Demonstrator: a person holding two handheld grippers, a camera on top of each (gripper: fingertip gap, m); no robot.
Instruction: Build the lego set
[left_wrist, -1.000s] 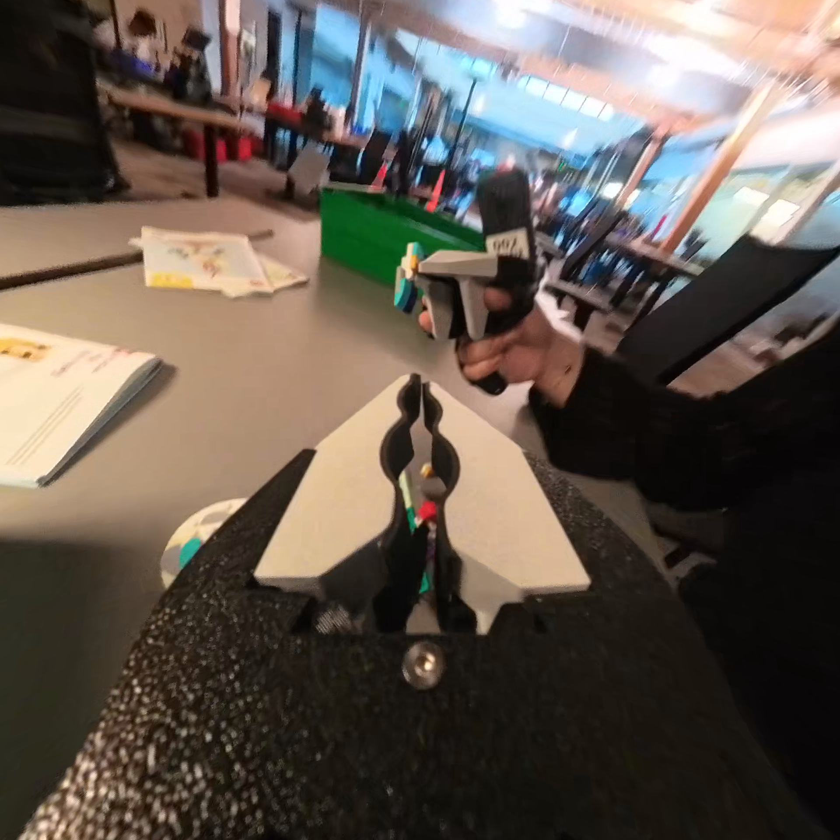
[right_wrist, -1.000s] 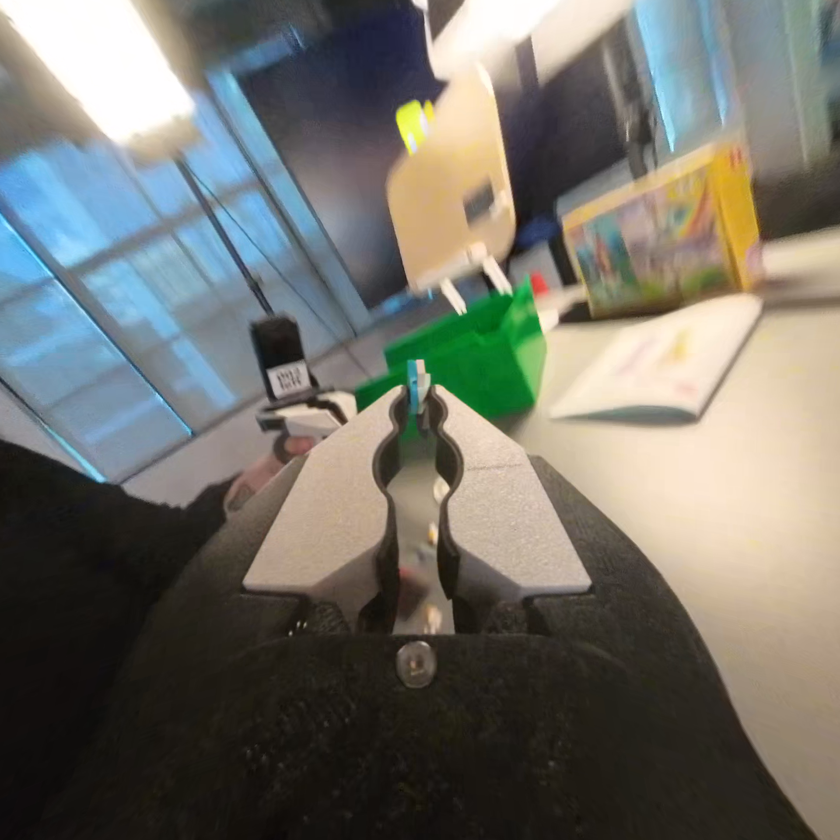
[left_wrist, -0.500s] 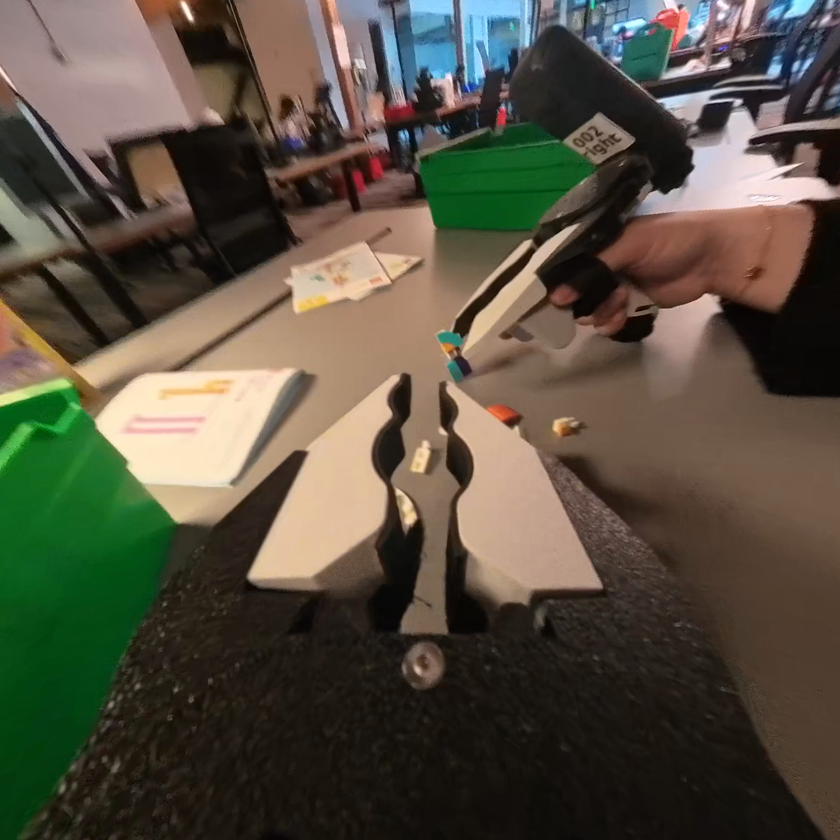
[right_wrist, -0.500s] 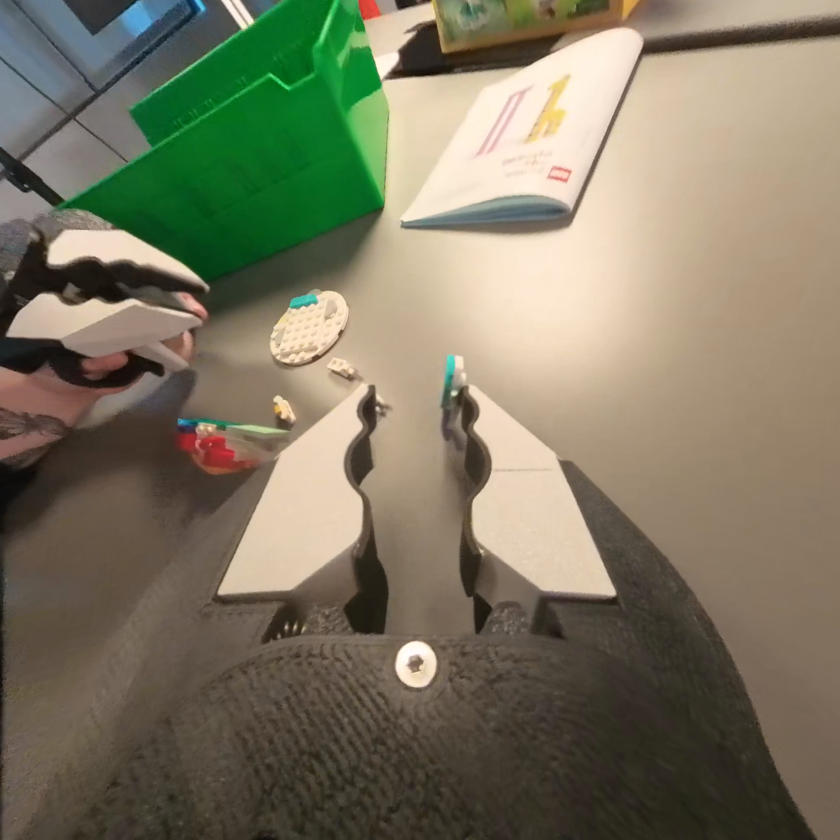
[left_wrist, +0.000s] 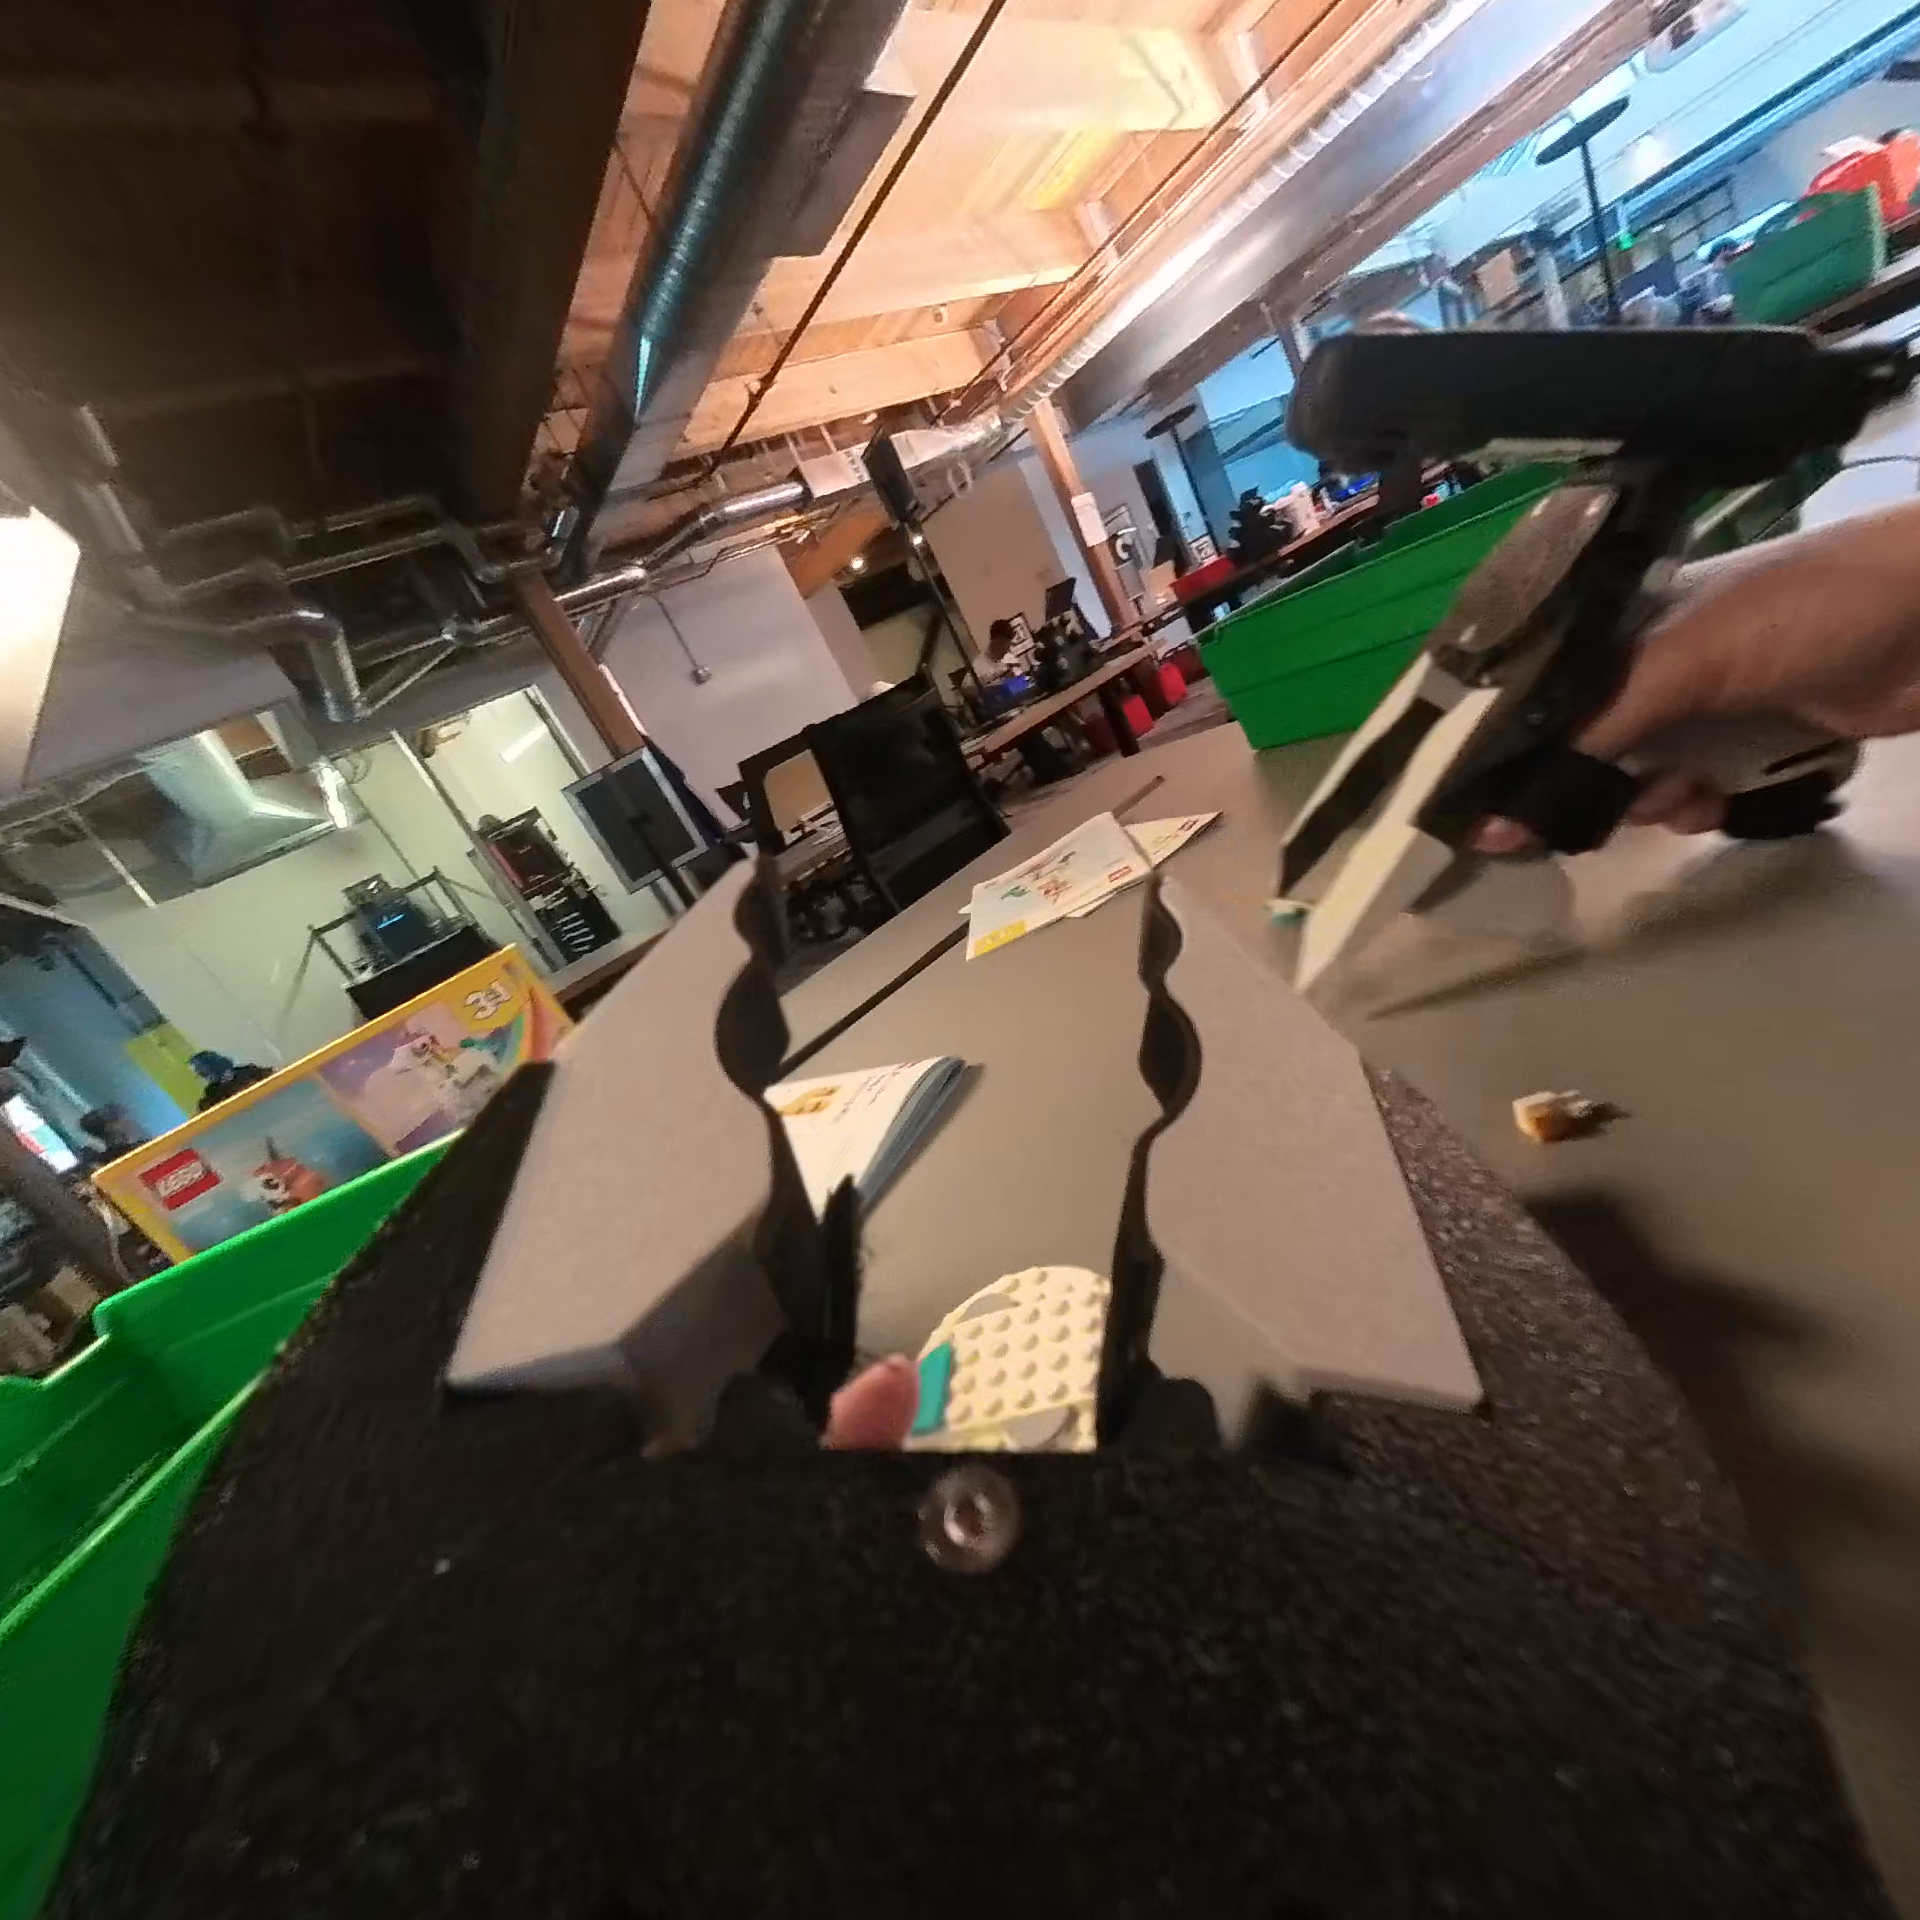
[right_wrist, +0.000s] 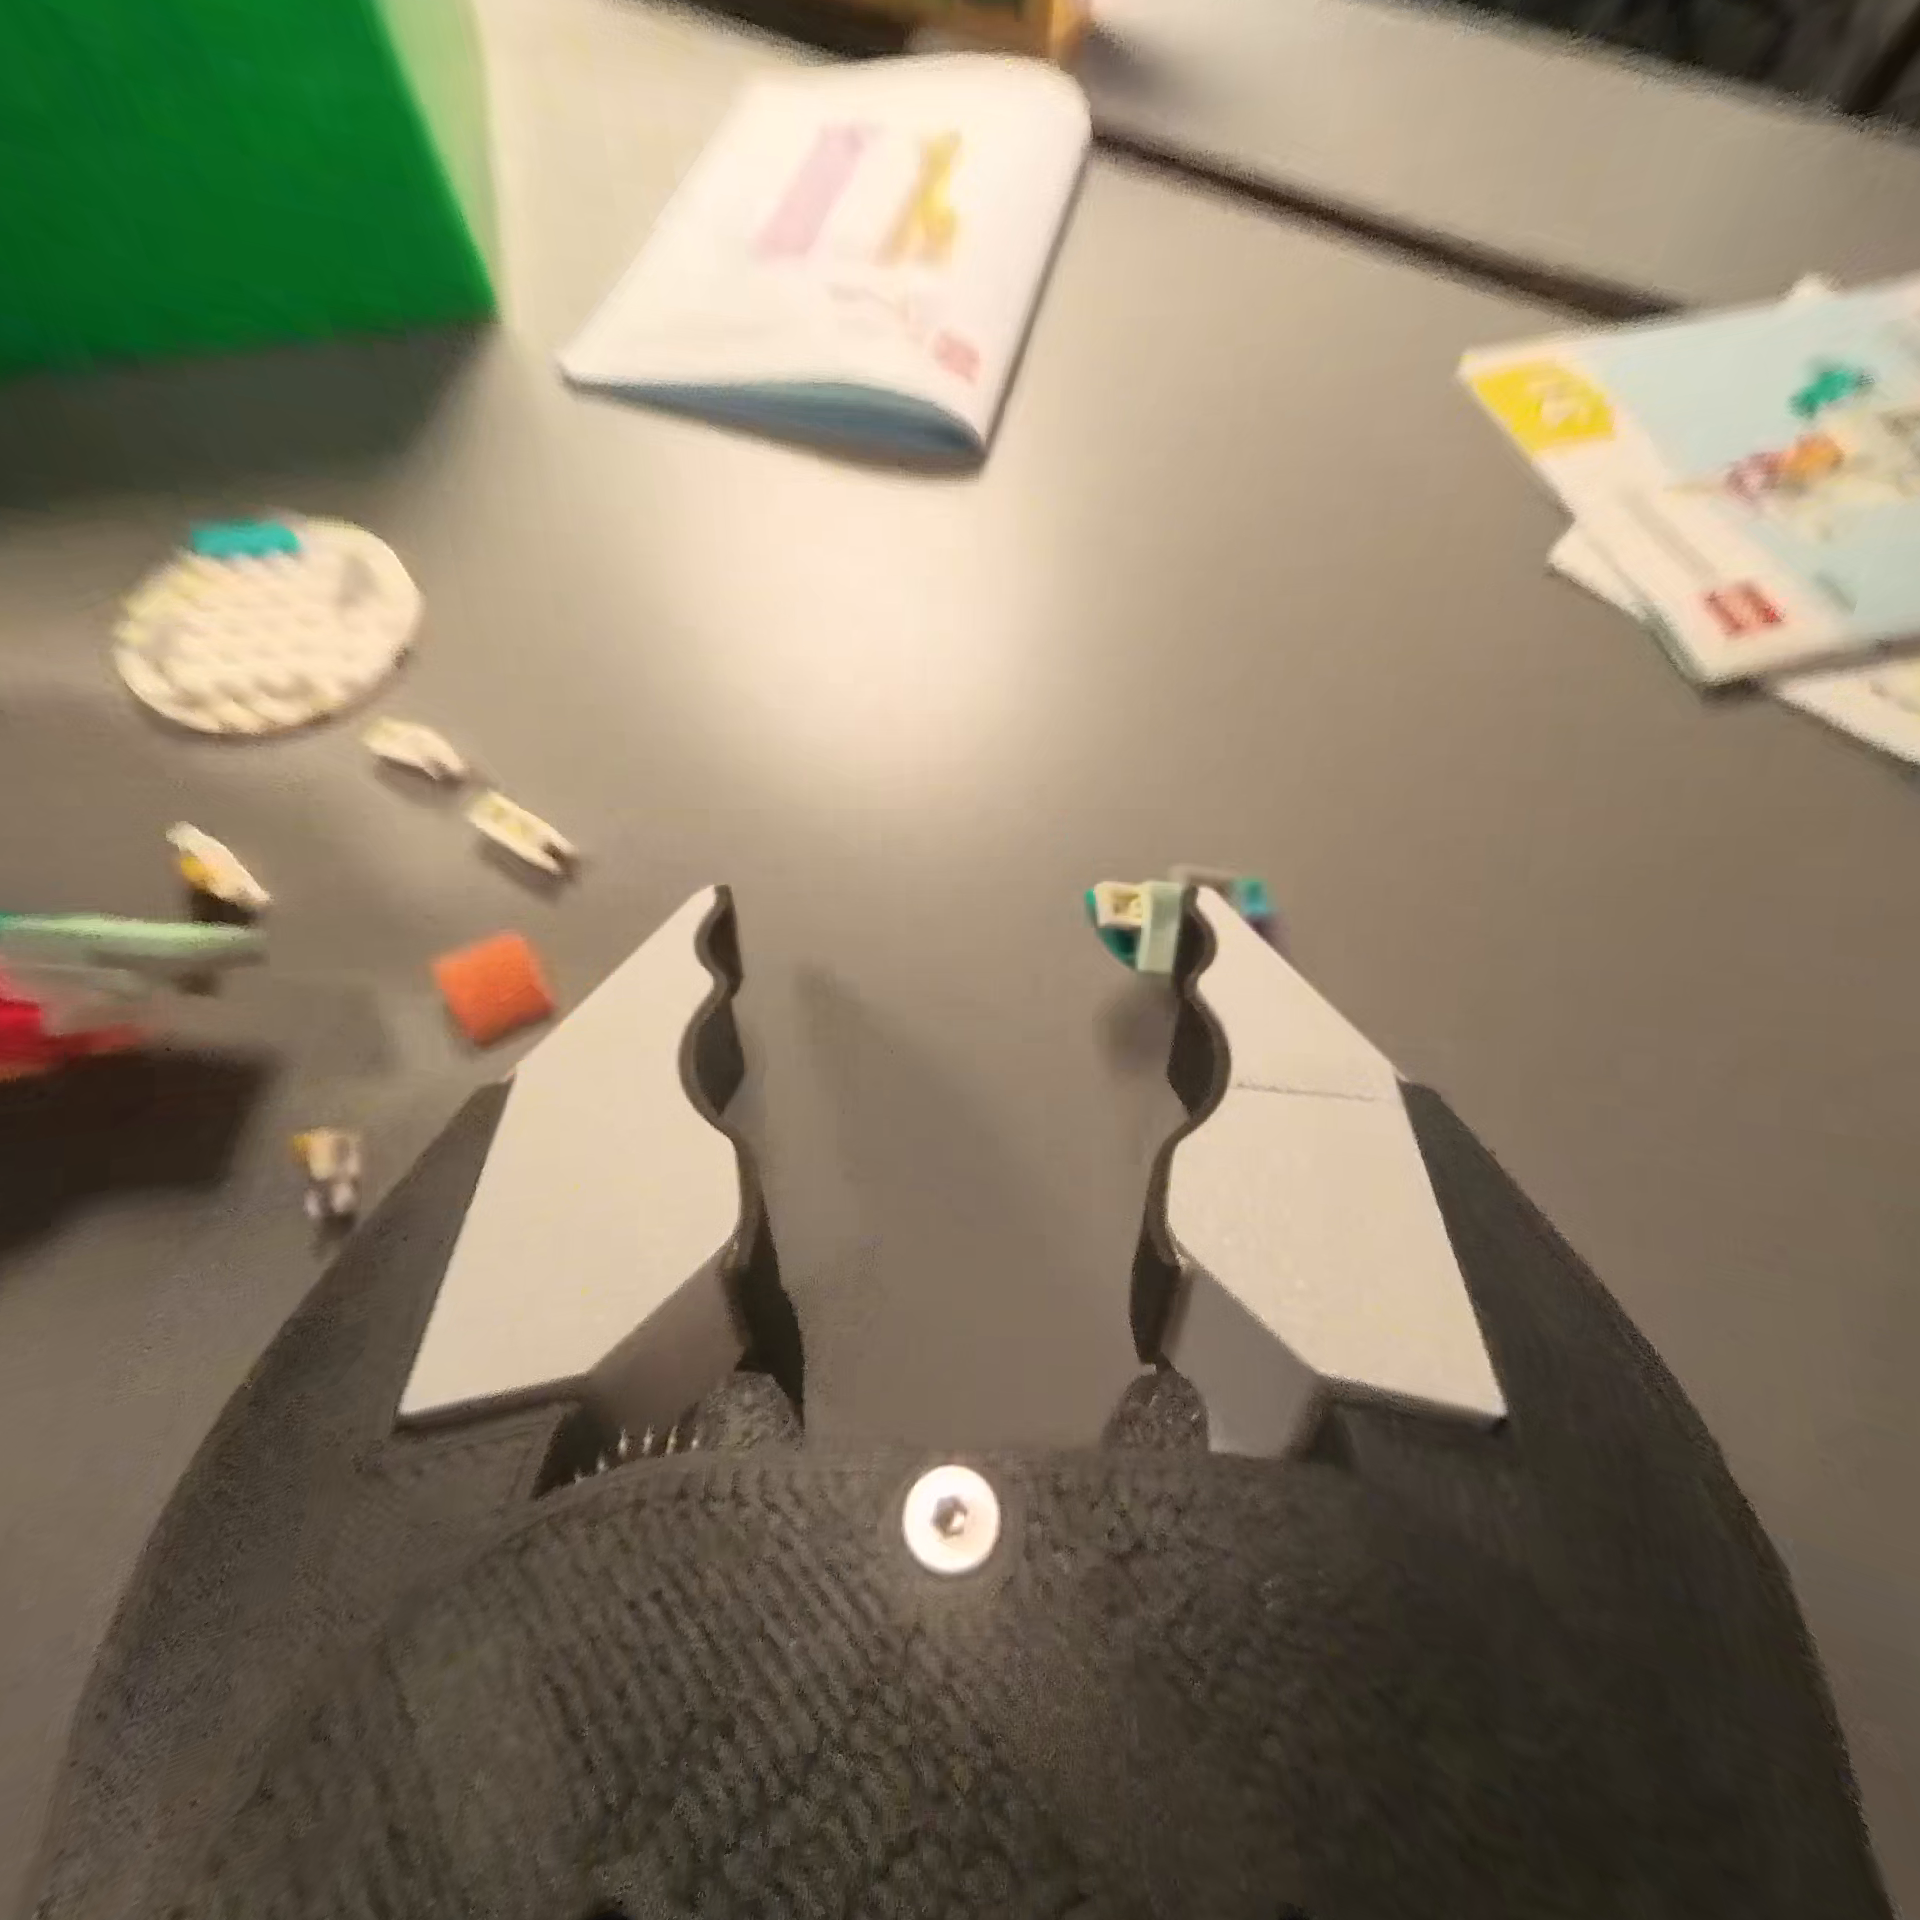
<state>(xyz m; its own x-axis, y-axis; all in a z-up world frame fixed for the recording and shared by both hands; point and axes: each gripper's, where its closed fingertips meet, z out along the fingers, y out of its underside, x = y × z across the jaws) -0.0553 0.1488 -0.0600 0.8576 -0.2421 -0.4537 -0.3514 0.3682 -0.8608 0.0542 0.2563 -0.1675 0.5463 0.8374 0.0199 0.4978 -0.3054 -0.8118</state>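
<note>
The right gripper (right_wrist: 956, 904) is wide open over the grey table (right_wrist: 935, 675). Nothing sits between its two fingers. A small teal and white brick piece (right_wrist: 1132, 925) is right against the inside tip of its right finger (right_wrist: 1278, 997), but the other finger is far from it, so the piece is not held. Left of the gripper lie an orange brick (right_wrist: 494, 982), a few tiny white bits (right_wrist: 520, 826) and a round white studded plate (right_wrist: 265, 629) with a teal bit on it. A red and green brick build (right_wrist: 94, 966) shows at the left edge, blurred. Farther off are a green bin (right_wrist: 229, 177), a white booklet (right_wrist: 831, 260) and some leaflets (right_wrist: 1745, 488). The left gripper (left_wrist: 956, 894) is wide open too and grips nothing. It is tilted up, looking across the table toward the room. The round plate (left_wrist: 1023, 1351) shows low down between its fingers, on the table under it. Past it lie the booklet (left_wrist: 873, 1117) and leaflets (left_wrist: 1060, 894). To the right, a hand (left_wrist: 1756, 675) holds the right gripper (left_wrist: 1299, 935) pointing down at the table. A green bin (left_wrist: 156, 1371) and a bright toy box (left_wrist: 343, 1122) are on the left.
</note>
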